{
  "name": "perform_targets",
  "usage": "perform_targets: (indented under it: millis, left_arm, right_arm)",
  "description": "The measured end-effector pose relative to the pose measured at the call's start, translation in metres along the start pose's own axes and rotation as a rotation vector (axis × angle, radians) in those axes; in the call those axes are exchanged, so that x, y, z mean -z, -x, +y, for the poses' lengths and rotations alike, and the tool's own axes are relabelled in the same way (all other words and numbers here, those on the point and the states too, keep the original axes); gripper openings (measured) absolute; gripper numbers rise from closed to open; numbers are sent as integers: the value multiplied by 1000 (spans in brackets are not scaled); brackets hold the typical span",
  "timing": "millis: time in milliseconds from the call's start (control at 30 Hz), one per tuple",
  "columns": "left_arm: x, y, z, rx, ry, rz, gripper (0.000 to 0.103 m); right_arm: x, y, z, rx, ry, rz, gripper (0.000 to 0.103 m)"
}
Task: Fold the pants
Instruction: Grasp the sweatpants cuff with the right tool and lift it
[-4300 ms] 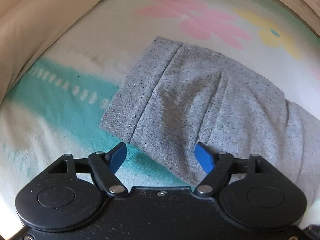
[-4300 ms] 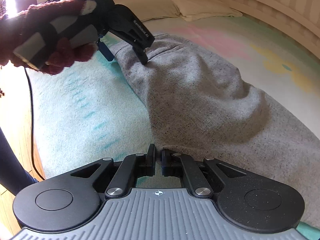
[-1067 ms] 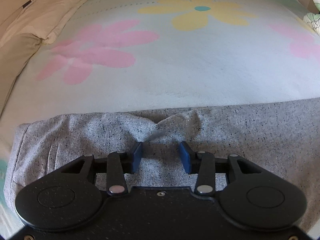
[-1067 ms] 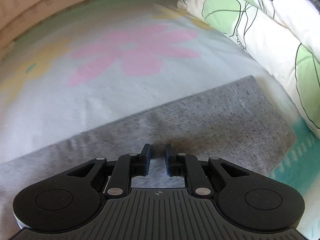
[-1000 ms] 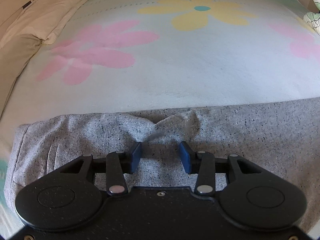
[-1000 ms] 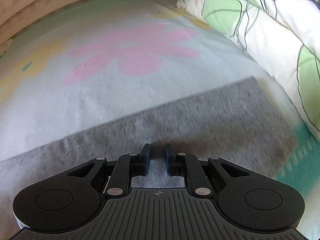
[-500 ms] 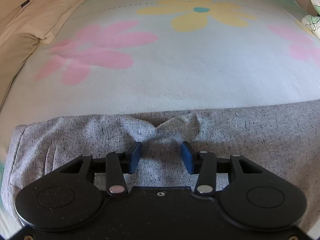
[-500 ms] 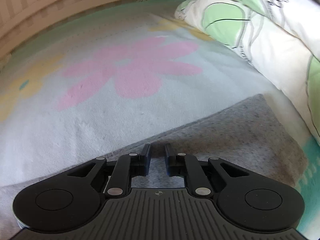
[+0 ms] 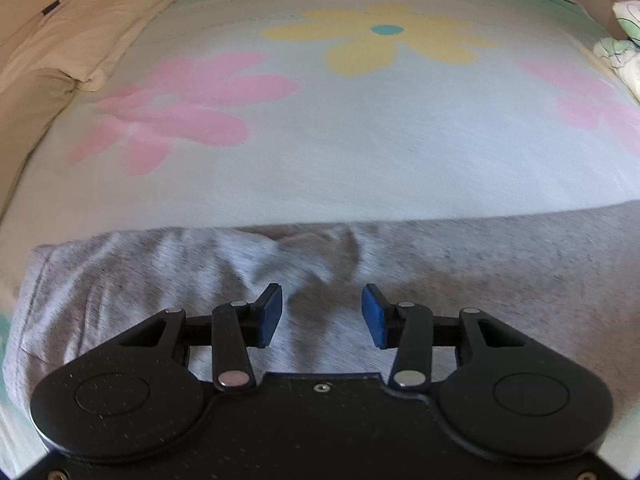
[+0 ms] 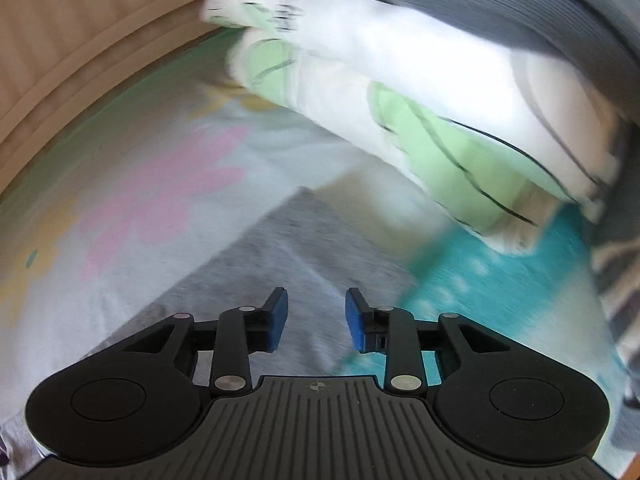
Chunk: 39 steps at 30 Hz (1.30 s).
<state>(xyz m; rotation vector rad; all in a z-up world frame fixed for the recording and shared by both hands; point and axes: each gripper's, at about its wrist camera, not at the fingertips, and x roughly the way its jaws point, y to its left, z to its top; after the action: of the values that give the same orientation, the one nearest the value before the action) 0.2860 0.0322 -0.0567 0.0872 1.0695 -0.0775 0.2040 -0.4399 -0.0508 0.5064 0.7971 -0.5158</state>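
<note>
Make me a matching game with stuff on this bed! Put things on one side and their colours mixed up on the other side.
Things:
1. pants
2. flower with the teal middle
3. pads on the left gripper
4. leaf shapes on the folded quilt

Colours:
A. green
B. blue
C. grey
D. yellow

Right pairs: 1-C, 2-D, 3-B, 4-A

Both wrist views: close, downward, bedward
</note>
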Motion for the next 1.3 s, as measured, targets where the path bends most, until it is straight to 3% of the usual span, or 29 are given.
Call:
perform_targets:
  millis: [267,433,767,833,867,900,1067,1167,1300]
  left_arm:
    - [5,-18,-14,18,22,88,54]
    - [0,-21,-14,16,55,85,54]
    - [-1,-24,-31,-21,1,54,54]
    - [-1,-23,-34,-27,9,48,54]
    - [-1,-22,-37,-34,8,43,54]
    - [1,-19,-40,-38,1,34,54]
    - [7,12,-64,-62,-91,-62,53]
    - [7,40,-92,-7,-125,-104,53]
    - [2,55,-147,88,-186,-93,53]
  right_arm:
    - [12,-15,-33,-26,-82,60,33]
    - [16,-35,-39,-54,-131,97,38]
    - [7,-56,-40,-88,-213,-10,40]
    - [8,-57,-37,-72,-211,-30,31]
    - [7,-58,-32,-63,-189,-27,18]
    - [7,-58,-28,-71,-164,-24,14]
    - [2,-41,3,-24,33,-60,13]
    - [-2,-30,9,-73,41,-67,13]
    - [-8,-17,11,-124,20,-73,13]
